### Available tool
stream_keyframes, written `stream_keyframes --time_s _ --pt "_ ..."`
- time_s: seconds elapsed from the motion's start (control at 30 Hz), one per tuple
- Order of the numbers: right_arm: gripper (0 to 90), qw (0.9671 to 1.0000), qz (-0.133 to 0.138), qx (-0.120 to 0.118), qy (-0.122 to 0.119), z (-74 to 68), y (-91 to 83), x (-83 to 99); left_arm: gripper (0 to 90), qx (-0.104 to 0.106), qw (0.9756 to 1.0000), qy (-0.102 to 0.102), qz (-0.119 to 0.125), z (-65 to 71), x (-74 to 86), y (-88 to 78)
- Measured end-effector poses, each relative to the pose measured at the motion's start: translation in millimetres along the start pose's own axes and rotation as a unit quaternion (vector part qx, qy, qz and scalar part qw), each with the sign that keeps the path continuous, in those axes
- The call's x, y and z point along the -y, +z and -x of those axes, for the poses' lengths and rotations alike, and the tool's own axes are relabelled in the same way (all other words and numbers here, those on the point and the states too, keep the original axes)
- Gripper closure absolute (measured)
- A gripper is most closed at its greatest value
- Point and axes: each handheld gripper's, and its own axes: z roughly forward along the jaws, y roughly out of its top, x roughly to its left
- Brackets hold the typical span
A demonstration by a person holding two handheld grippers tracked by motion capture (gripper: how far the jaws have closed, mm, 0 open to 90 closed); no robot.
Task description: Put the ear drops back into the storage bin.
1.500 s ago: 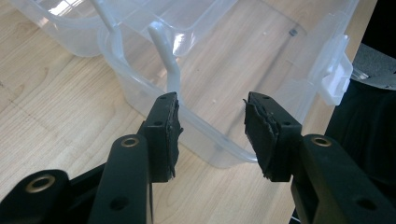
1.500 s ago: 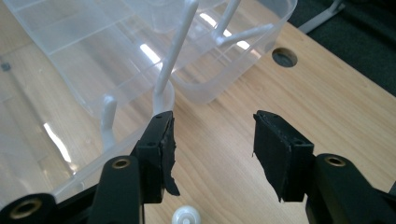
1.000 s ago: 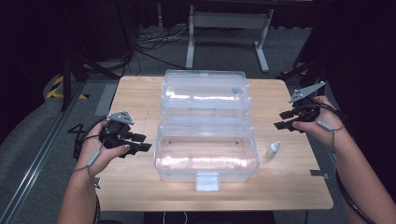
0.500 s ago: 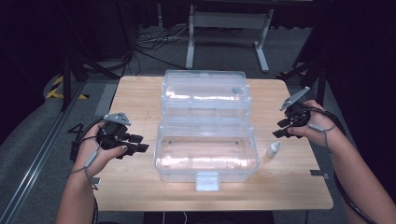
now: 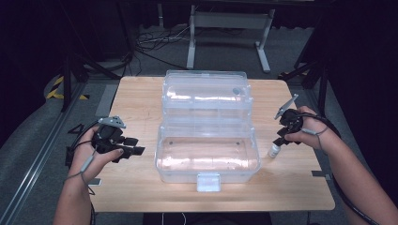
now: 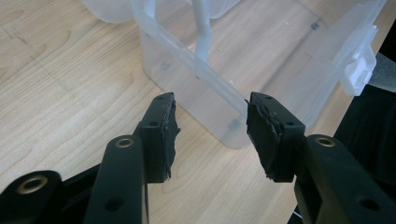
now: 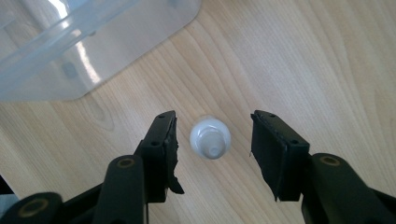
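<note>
A clear plastic box [image 5: 162,154] lies open in the middle of the wooden table [image 5: 131,98], its lid [image 5: 205,93] tipped back. Just right of it a small white bottle [image 5: 274,150] stands upright. My right gripper [image 5: 280,140] points down over it. In the right gripper view the bottle's cap [image 7: 210,138] sits between the open jaws of that gripper [image 7: 214,121], touching neither pad; the jaws have just been closing a little. My left gripper [image 5: 136,146] hovers open left of the box, aimed at its end wall [image 6: 201,88]. Nothing is between the jaws of the left gripper [image 6: 212,100], which have just been opening slightly.
The box's white latch [image 5: 208,182] faces the table's front edge. Bare wood lies to the left and right of the box. A metal stand [image 5: 225,28] and cables are on the floor beyond the table's far edge.
My right gripper has come down and toward the bottle, tipping to point downward over it. The left hand has stayed almost where it was.
</note>
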Motion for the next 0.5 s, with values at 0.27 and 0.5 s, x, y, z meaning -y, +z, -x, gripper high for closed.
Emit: stream_keyframes --time_s 0.27,0.5 --pt "52.1 0.9996 -0.026 -0.009 0.004 1.5 12.6 0.7 51.2 -0.008 0.9999 -0.012 0.002 -2.5 4.1 -1.8" --pt "55.9 0.9991 -0.043 -0.009 -0.001 2.5 22.0 2.2 51.5 -0.008 0.9998 -0.017 0.003 -3.6 6.1 -2.4"
